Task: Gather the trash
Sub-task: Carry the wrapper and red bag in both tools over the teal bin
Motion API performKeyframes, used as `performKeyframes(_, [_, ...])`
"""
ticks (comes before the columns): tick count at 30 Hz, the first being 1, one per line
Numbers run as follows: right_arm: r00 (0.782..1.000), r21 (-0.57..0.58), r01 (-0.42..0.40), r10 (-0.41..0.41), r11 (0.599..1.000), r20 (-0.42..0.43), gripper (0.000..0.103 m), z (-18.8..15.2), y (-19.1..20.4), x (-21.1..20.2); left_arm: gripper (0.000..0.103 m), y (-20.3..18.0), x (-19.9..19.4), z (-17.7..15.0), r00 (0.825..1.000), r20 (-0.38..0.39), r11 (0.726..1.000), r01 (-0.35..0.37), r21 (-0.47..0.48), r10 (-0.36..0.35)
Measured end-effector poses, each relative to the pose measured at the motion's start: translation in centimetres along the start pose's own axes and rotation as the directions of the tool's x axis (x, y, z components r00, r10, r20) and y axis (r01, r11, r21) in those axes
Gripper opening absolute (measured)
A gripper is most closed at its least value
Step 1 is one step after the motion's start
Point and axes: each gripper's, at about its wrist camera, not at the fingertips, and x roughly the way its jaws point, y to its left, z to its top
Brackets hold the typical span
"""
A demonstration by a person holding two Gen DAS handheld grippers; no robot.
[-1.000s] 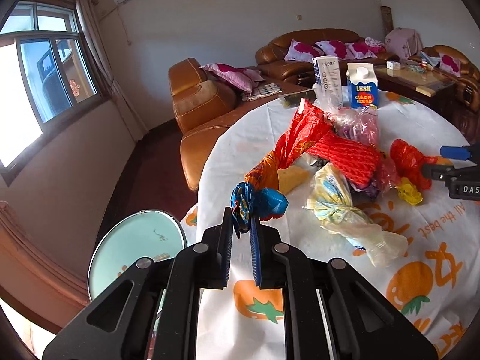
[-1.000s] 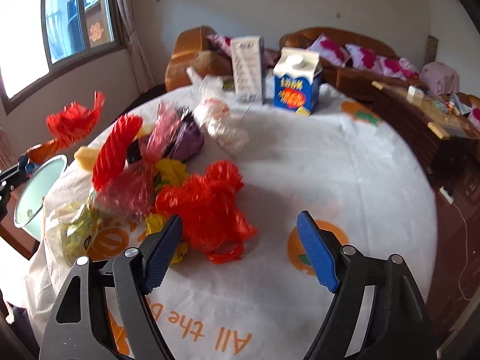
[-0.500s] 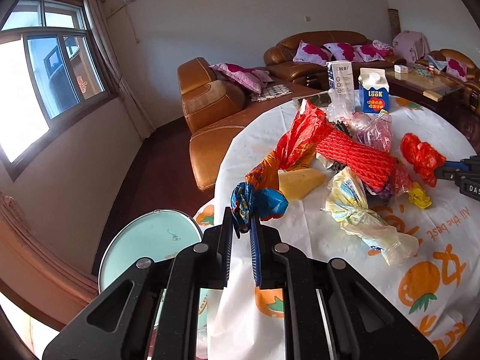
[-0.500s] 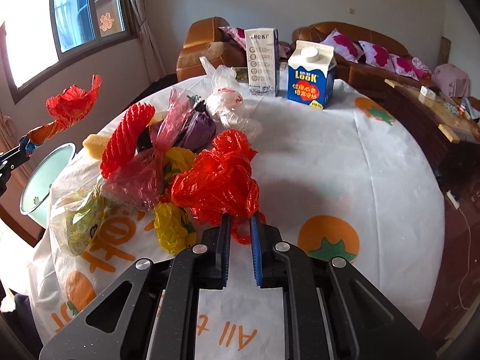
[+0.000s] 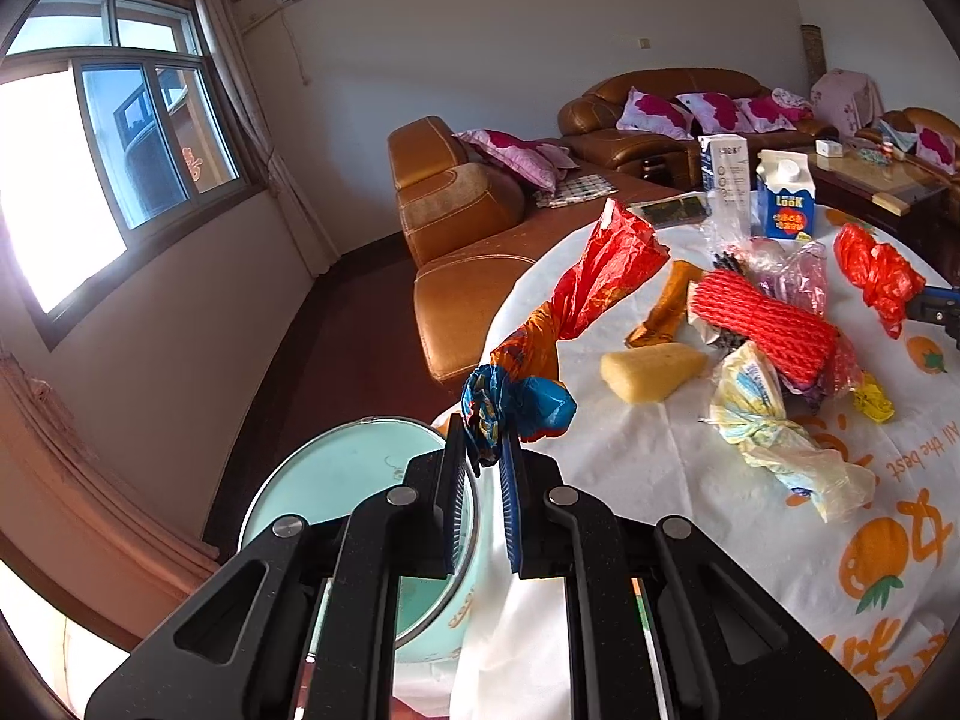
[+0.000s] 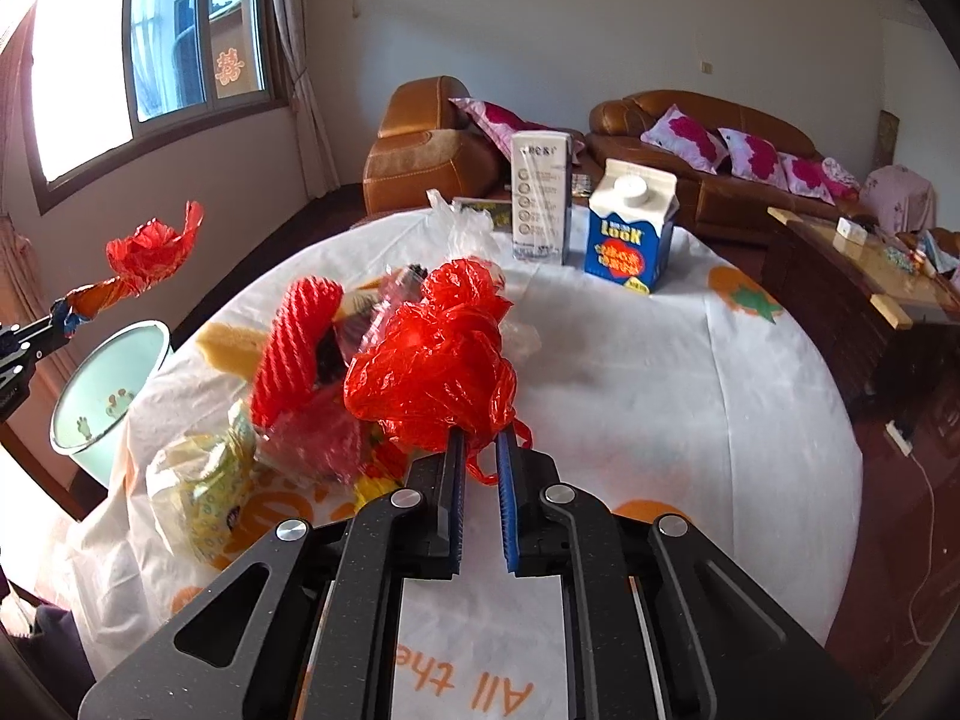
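Since the earlier frame the right hand-held gripper (image 6: pixel 480 450) has closed from wide onto the crumpled red plastic bag (image 6: pixel 435 360) and raised it off the surface (image 6: pixel 690 396). The left hand-held gripper (image 5: pixel 483 450) stays clamped on a long twisted snack wrapper (image 5: pixel 576 300), its axis running up and away; the mint bin (image 5: pixel 360 480) lies directly below, probably nearer this hand.

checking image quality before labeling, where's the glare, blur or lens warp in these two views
Left wrist view: the window blows out white at the left edge, walls bow with fisheye warp, dark corners; table trash stays sharp. Right wrist view: the window flares at top left, the red foam net and pink wrapper below it are smeared, while the red plastic bag looks crisp.
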Motion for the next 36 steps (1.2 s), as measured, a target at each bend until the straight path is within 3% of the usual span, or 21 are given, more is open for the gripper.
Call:
performKeyframes(18, [0.99, -0.12, -0.118, 0.126, 0.986, 0.06, 0.01, 4.3, 7.1, 1.4, 0.011, 5.3, 0.9, -1.3, 0.997, -0.03, 0.995, -0.075, -0.073, 0.073])
performKeyframes(36, [0.983, -0.12, -0.101, 0.118, 0.988, 0.144, 0.01, 6.7, 6.4, -2.1, 0.011, 6.8, 0.3, -1.1, 0.995, -0.015, 0.99, -0.098, -0.096, 0.098])
